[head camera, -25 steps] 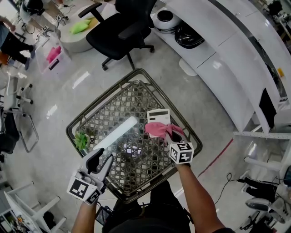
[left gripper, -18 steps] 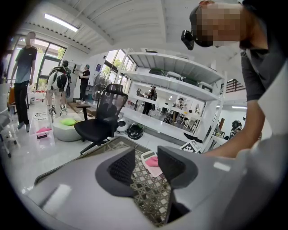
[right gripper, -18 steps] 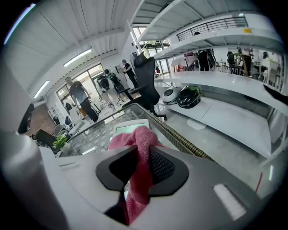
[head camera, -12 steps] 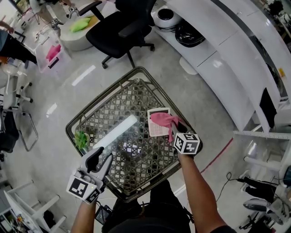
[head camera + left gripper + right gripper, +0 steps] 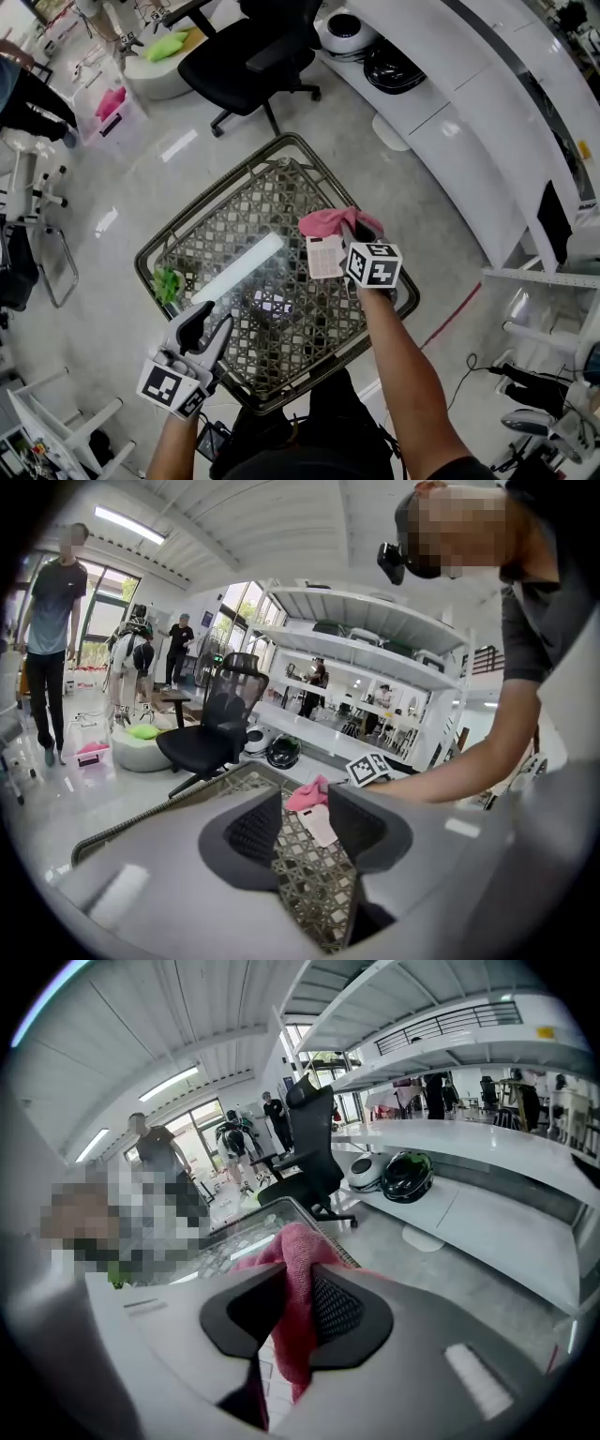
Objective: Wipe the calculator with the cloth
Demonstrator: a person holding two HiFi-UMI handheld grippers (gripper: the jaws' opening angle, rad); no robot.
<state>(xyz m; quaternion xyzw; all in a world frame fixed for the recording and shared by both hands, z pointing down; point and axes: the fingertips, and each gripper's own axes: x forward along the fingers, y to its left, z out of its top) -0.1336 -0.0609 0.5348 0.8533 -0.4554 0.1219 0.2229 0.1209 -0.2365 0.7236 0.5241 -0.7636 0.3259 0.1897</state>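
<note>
**A:** Jaws status, both sides?

**B:** Two grippers in frame. The right gripper (image 5: 295, 1312) is clamped on the pink cloth (image 5: 298, 1279). Its jaws are narrow, and fabric bulges out above and below the pads. The left gripper (image 5: 305, 827) has its jaws wide with nothing gripped, only desk weave showing through the gap.

**A:** Where's the calculator?

**B:** One calculator (image 5: 325, 256), lying flat on the right side of the woven desk (image 5: 248, 220), close to the right rim. It's pale, with its display end towards the far side.

**A:** Cloth relative to it?

**B:** One cloth, bunched at the calculator's far end. In the head view it overlaps that far edge, and most of the calculator's face is uncovered. The right gripper's marker cube sits just right of the calculator.

**A:** Left gripper location?

**B:** At the near left corner of the desk, well apart from the calculator and pointing across the desk towards it.

**A:** Anything else on the desk?

**B:** One small green thing (image 5: 168, 286) near the left rim. I can't tell what it is.

**A:** Off the desk?

**B:** One black office chair (image 5: 248, 52) on the floor at the far side.
</note>
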